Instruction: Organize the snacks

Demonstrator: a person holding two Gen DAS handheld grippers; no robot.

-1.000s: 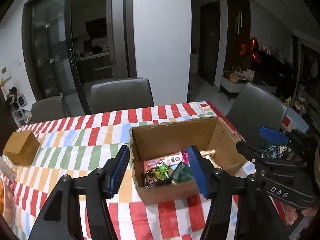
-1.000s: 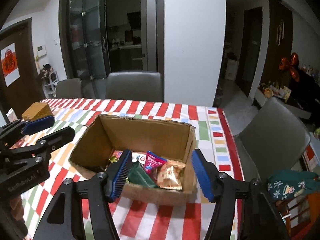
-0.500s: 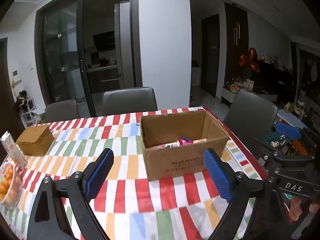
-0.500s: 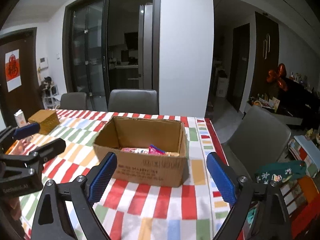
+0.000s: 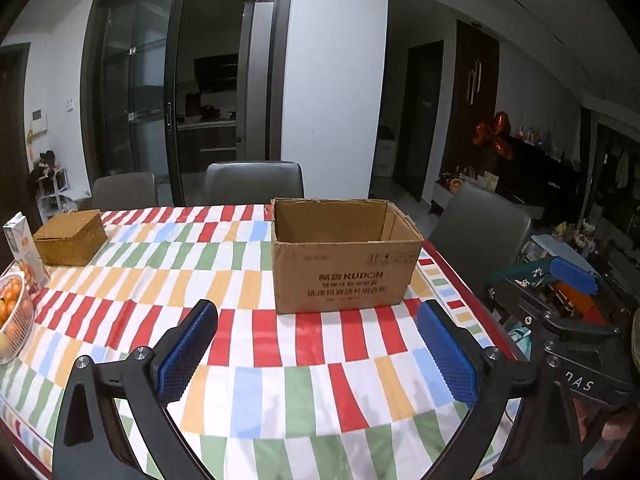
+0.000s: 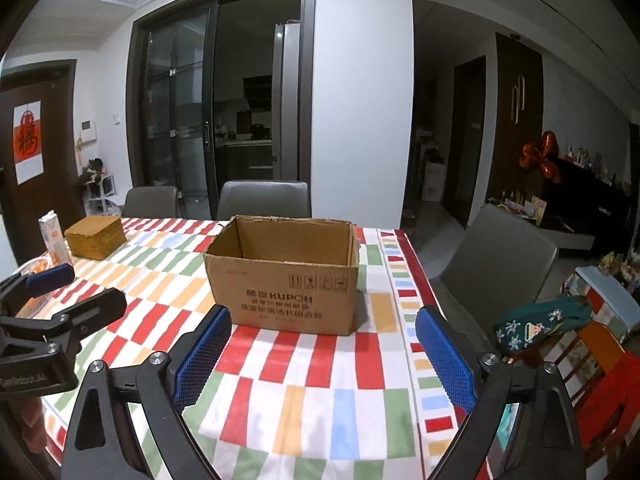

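Box [image 5: 344, 256] is seen ahead of both grippers, on the worktop [image 5: 248, 344], its long side facing them. Left gripper [image 5: 320, 354] and right gripper [image 6: 324, 356] are noted with jaws just opened wide, nothing between; neither is judged nearer.

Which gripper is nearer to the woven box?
Left. The left gripper is on the woven box side of the cardboard box; the right gripper is farther over, beyond the left one.

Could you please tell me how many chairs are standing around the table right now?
3: one behind the cardboard box, one further left at the far edge, and one on the right side. Others nearer the camera may be hidden.
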